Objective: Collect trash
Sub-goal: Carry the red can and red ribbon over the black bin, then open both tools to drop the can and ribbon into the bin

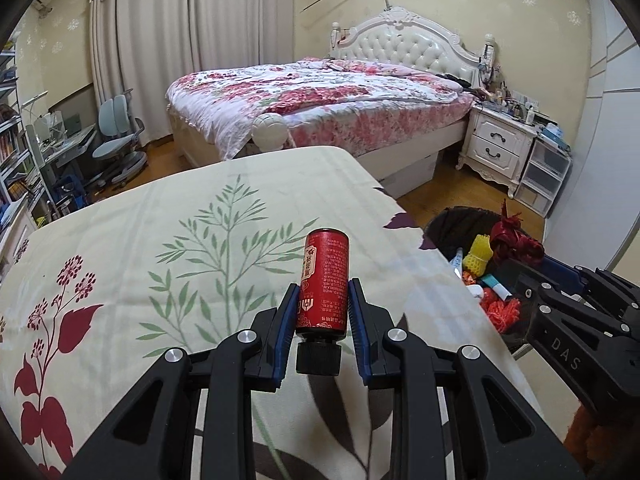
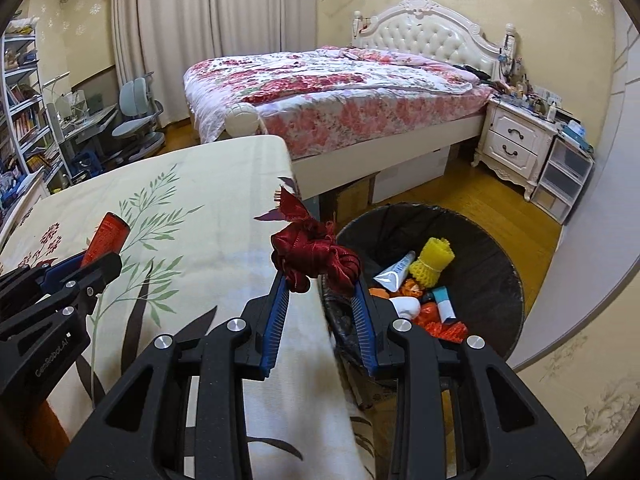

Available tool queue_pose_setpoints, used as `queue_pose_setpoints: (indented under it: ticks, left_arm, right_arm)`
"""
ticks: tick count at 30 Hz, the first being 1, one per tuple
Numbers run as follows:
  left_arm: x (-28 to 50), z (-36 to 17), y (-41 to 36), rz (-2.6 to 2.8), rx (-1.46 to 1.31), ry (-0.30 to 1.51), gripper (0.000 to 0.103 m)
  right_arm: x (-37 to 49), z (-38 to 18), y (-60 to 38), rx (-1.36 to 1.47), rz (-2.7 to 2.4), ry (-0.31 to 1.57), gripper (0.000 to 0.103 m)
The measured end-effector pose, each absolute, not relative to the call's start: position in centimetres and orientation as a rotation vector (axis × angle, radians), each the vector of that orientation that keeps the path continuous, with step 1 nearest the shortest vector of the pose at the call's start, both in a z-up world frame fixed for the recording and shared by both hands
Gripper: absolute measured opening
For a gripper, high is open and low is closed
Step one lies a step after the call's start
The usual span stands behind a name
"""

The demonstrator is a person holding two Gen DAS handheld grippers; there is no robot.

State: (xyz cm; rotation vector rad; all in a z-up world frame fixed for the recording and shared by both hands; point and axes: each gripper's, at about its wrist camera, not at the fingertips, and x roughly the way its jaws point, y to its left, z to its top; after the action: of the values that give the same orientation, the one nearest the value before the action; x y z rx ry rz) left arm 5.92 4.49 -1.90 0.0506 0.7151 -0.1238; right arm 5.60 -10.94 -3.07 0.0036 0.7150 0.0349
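My left gripper (image 1: 323,294) is shut on a red bottle (image 1: 325,280) with a black cap, held above the cloth-covered table (image 1: 160,240); the bottle also shows in the right wrist view (image 2: 106,238). My right gripper (image 2: 320,284) is shut on a bunch of dark red ribbon (image 2: 316,256), held at the table's right edge beside the rim of the black trash bin (image 2: 492,264). The ribbon also shows in the left wrist view (image 1: 514,238), over the bin (image 1: 452,224). The bin holds a yellow foam net (image 2: 434,260), tubes and orange scraps.
A bed (image 1: 320,96) with a floral quilt stands behind the table. A white nightstand (image 1: 498,142) and plastic drawers (image 1: 546,174) stand at the right wall. A desk chair (image 1: 116,136) and bookshelves (image 1: 12,140) are at the left. Wooden floor surrounds the bin.
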Motion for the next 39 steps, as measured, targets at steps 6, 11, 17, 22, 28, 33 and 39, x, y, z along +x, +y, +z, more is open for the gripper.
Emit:
queue_pose_setpoints:
  ticks: [6, 11, 17, 22, 28, 33, 39]
  left_arm:
    - [6.6, -1.7, 1.3, -0.184, 0.073, 0.702, 0.027]
    - [7.2, -1.5, -1.3, -0.224, 0.098, 0.69, 0.027]
    - [8.7, -1.6, -3.9, -0.257, 0.116, 0.685, 0.027]
    - [10.3, -1.6, -5.9, -0.279, 0.135, 0.674, 0.027]
    - [12.0, -2.0, -8.3, -0.303, 0.157, 0.658, 0.027]
    - [13.7, -2.9, -9.7, -0.306, 0.168, 0.673, 0.027]
    - [15.0, -3.7, -10.8, -0.308, 0.181, 0.69, 0.027]
  right_arm:
    - [5.7, -2.8, -14.1, 0.034, -0.03, 0.7, 0.031]
    - [6.1, -2.7, -16.6, 0.059, -0.081, 0.69, 0.031]
    - [6.9, -2.8, -19.7, 0.09, -0.131, 0.678, 0.031]
    - [7.6, -3.0, -21.3, 0.11, -0.16, 0.672, 0.031]
    - [8.8, -3.6, -22.3, 0.112, -0.19, 0.659, 0.031]
    - [9.8, -4.4, -23.3, 0.127, -0.21, 0.672, 0.032]
    - [10.5, -5.1, -24.1, 0.135, -0.227, 0.689, 0.032]
